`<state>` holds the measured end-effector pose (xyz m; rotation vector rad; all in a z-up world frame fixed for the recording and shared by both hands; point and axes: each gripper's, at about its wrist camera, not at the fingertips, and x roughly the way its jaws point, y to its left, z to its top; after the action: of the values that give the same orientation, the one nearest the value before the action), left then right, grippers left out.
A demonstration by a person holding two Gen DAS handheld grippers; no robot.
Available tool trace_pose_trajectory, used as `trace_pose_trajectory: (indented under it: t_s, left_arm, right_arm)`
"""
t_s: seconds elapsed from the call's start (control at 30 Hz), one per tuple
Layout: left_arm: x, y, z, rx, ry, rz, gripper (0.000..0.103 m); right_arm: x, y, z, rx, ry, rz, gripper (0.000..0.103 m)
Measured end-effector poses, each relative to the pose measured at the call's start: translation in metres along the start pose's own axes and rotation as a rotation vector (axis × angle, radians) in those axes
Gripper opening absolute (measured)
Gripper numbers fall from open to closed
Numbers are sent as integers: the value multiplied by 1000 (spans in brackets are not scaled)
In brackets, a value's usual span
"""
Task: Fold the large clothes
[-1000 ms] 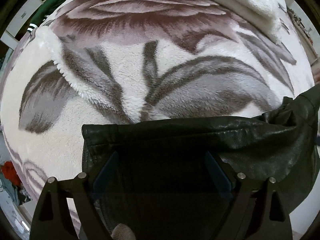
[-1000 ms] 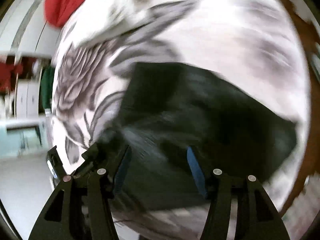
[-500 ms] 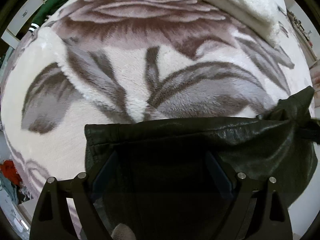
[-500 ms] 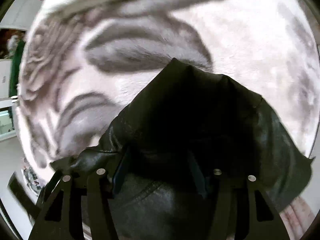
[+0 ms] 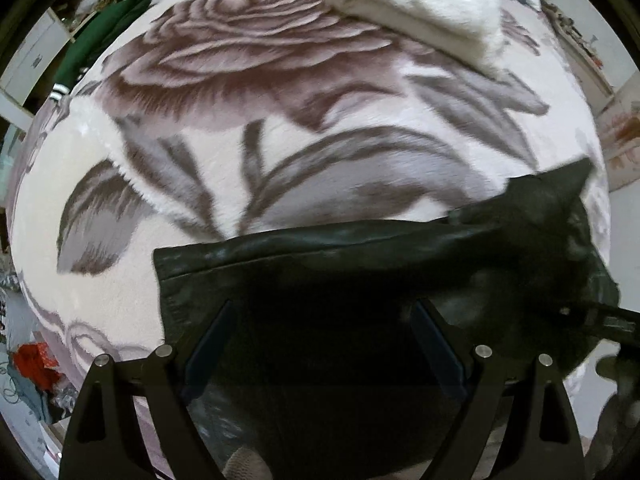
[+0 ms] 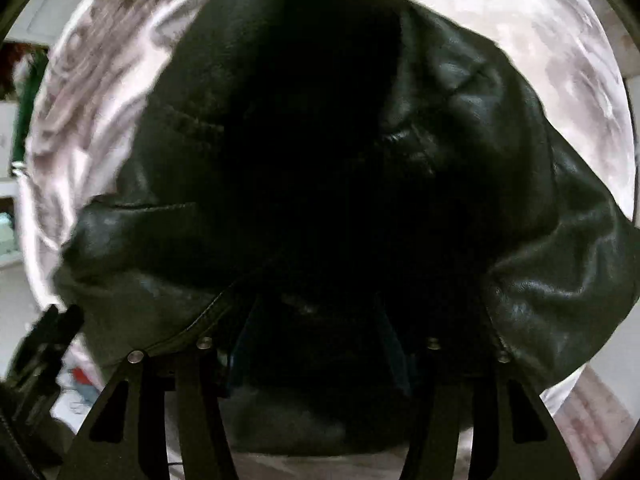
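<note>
A black leather jacket (image 5: 320, 264) lies on a rose-patterned fleece blanket (image 5: 280, 152). My left gripper (image 5: 324, 312) hovers over the jacket's near part, fingers spread wide, holding nothing. The right gripper's dark body (image 5: 600, 320) shows at the right edge of the left wrist view, on the jacket's right end. In the right wrist view the jacket (image 6: 320, 160) fills the frame, bunched and raised. My right gripper (image 6: 316, 320) is close over the leather, fingers apart; whether leather is pinched between them is lost in the dark.
A folded white fleece garment (image 5: 420, 4) lies at the blanket's far side. A green garment (image 5: 100, 36) hangs at far left near white cabinets. Red cloth (image 5: 34, 364) lies on the floor at left. The bed edge runs along the right.
The right gripper has moved in close to the jacket, which now fills its view. The jacket's right end has risen and shifted. The left gripper has barely moved.
</note>
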<state>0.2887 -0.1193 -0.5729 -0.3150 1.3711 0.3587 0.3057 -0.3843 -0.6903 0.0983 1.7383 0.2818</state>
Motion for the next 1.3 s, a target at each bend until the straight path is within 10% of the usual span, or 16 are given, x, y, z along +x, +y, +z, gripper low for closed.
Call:
trace_pose_trajectory:
  t_s: [0.17, 0.37, 0.5, 0.7, 0.73, 0.77, 0.8, 1.13, 1.3]
  left_arm:
    - [19, -42, -1, 57, 46, -42, 89]
    - [66, -55, 1, 66, 107, -14, 97]
    - [68, -55, 1, 74, 97, -15, 98]
    - [76, -53, 4, 66, 113, -18, 99]
    - [79, -55, 6, 63, 113, -14, 100]
    - [80, -55, 8, 61, 114, -15, 100]
    - [82, -55, 9, 61, 121, -16, 101]
    - [92, -46, 20, 21, 154, -77, 102]
    - [48, 24, 7, -146, 114, -181, 100]
  right_arm:
    - [-70, -82, -46, 235, -160, 301, 68]
    - [-59, -205, -97, 465, -224, 412, 74]
    - [14, -215, -77, 498, -201, 676, 74]
    - [31, -204, -48, 544, -323, 848, 78]
    - [29, -202, -47, 535, -335, 849, 71]
    - [26, -196, -47, 512, -348, 855, 34]
    - [25, -194, -48, 502, -351, 851, 23]
    - [-85, -107, -81, 202, -484, 642, 19]
    - [-136, -32, -101, -41, -524, 474, 19]
